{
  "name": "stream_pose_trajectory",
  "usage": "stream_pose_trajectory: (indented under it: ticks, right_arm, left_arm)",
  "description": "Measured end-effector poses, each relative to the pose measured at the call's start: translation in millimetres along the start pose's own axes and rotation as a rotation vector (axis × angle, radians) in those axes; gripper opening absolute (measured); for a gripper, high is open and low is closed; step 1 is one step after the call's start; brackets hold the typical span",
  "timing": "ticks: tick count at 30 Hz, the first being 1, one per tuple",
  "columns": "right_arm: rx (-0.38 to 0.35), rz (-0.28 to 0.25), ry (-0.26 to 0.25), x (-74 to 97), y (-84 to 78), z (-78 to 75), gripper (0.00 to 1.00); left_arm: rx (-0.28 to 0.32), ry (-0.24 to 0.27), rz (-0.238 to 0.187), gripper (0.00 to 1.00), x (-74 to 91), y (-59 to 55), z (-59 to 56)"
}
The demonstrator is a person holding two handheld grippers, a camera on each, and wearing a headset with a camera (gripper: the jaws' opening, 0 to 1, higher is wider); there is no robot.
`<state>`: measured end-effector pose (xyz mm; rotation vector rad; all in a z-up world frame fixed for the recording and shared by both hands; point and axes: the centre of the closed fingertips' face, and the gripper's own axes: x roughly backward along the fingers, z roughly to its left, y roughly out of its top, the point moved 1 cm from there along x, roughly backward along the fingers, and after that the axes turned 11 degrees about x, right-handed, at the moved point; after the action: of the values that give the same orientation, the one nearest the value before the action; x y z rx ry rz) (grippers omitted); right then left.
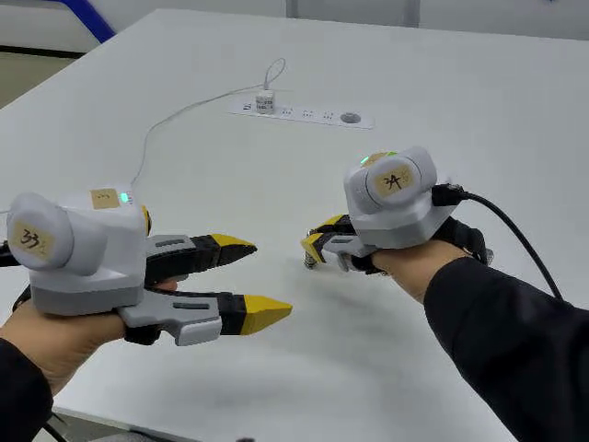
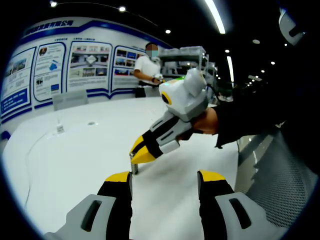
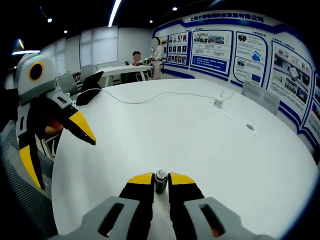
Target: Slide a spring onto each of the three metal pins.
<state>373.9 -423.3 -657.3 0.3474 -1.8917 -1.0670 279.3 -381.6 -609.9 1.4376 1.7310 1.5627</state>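
Right tool: jaws clamped on a small upright spring, its lower end at the tabletop, well apart from the power strip on the person's side.
Left tool: jaws wide apart, holding nothing, also well short of the power strip.
Tabletop: white, rounded.
Room: blue-trimmed wall panels, ceiling strip lights.

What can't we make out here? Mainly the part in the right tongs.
- Metal piece in the right tongs: spring or pin is unclear. It is end-on in the right gripper view and too small in the head view.
- Whether it touches the table: tiny and blurred in the left gripper view.
- Table patch behind the right tongs: covered by the hand in the head view.
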Motion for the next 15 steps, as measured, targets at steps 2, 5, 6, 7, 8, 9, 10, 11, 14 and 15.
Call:
stream_pose_trajectory:
  ticks: [2, 5, 6, 7, 8, 9, 10, 11, 14, 15]
  right_arm:
    - [0.001, 0.004, 0.001, 0.1, -0.8, -0.3, 0.12]
    - [-0.001, 0.009, 0.002, 1.9, -1.9, 0.4, 0.12]
    - [-0.001, 0.009, 0.002, 2.8, -2.1, 0.6, 0.12]
    - [-0.003, 0.008, 0.002, 4.6, -1.9, 1.4, 0.13]
    - [-0.004, 0.006, 0.002, 5.9, -1.6, 1.7, 0.13]
    - [-0.007, 0.004, 0.001, 7.0, -1.4, 1.6, 0.14]
    - [-0.010, 0.002, 0.000, 8.7, -1.1, 1.8, 0.15]
    - [-0.010, 0.001, 0.000, 10.1, -0.8, 2.0, 0.15]
    - [-0.006, -0.007, -0.006, 17.1, 0.6, 2.2, 0.16]
    - [-0.006, -0.009, -0.006, 19.2, 1.0, 2.3, 0.16]
  left_arm:
    - [0.000, 0.000, -0.001, 0.54, -0.1, 0.2, -0.2]
    - [-0.001, 0.000, -0.002, 0.54, -0.2, 0.4, -0.5]
    - [0.000, 0.000, -0.002, 0.54, -0.3, 0.5, -0.5]
    - [0.000, 0.000, -0.003, 0.54, -0.2, 0.6, -0.5]
    - [0.000, 0.000, -0.003, 0.54, -0.2, 0.6, -0.4]
    - [0.000, 0.000, -0.003, 0.54, -0.1, 0.7, -0.3]
    - [0.001, 0.001, -0.004, 0.55, -0.1, 0.8, -0.2]
    - [0.001, 0.001, -0.005, 0.55, -0.1, 1.0, -0.2]
    - [0.002, 0.001, -0.005, 0.55, -0.5, 0.8, -0.2]
    - [0.002, 0.001, -0.004, 0.55, -0.6, 0.7, -0.3]
